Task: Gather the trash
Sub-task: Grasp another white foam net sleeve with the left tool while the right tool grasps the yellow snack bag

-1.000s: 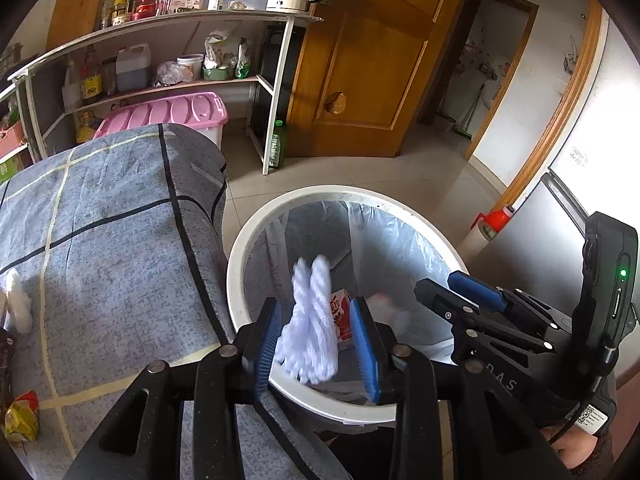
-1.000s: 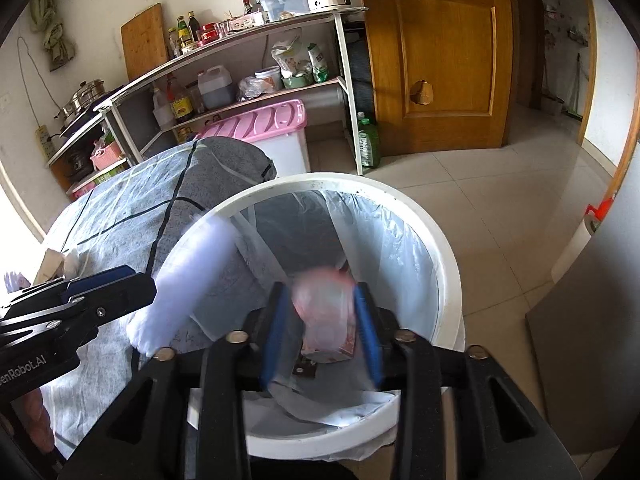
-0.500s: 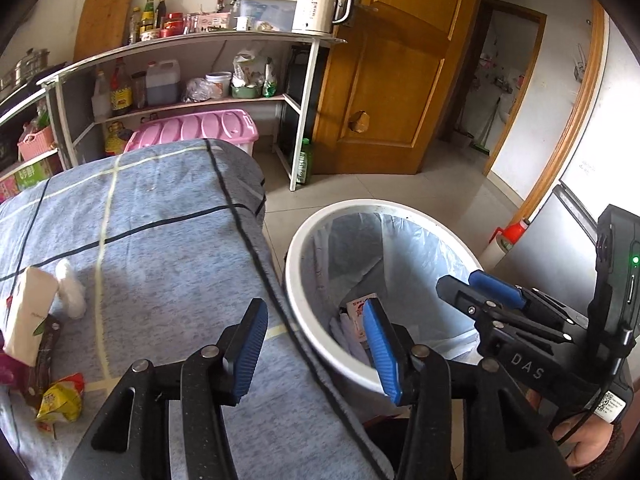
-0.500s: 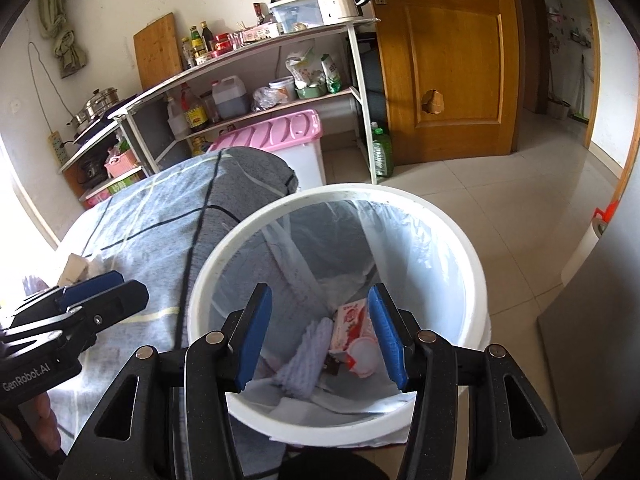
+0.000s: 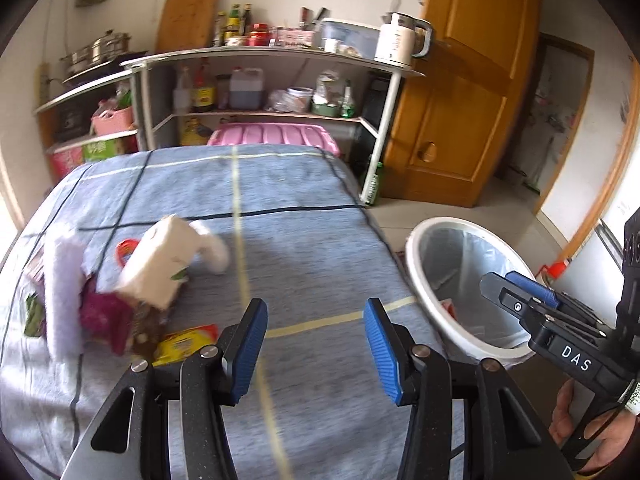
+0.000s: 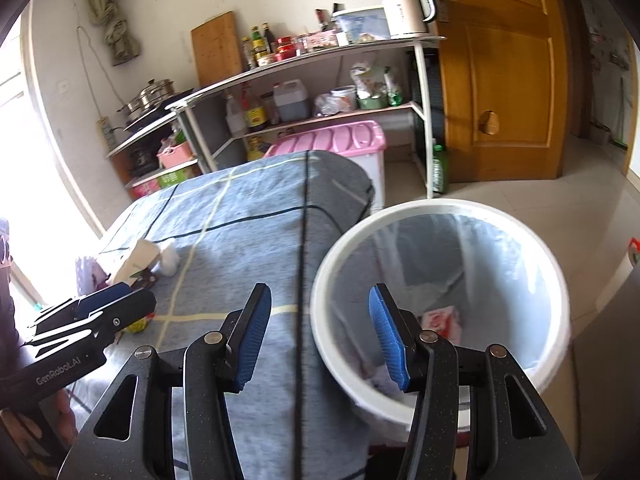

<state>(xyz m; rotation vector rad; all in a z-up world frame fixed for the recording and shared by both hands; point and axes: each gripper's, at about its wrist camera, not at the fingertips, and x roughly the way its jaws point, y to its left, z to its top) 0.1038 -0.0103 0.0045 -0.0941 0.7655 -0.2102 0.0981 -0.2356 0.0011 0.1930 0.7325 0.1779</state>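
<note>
Blue-padded left tool and right tool both gape apart, nothing in either. Leftover trash pile sits on the grey-clothed desk; white bin stands just beside it.

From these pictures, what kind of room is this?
Probably a home kitchen or pantry: a shelf with sauce bottles, a kettle and steel pots, beside a wooden door.

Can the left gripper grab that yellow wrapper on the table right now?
Probably yes. The left gripper has its jaws apart with nothing between them, and the yellow wrapper lies flat on the blue cloth just beside it, with nothing covering it on that side.
</note>
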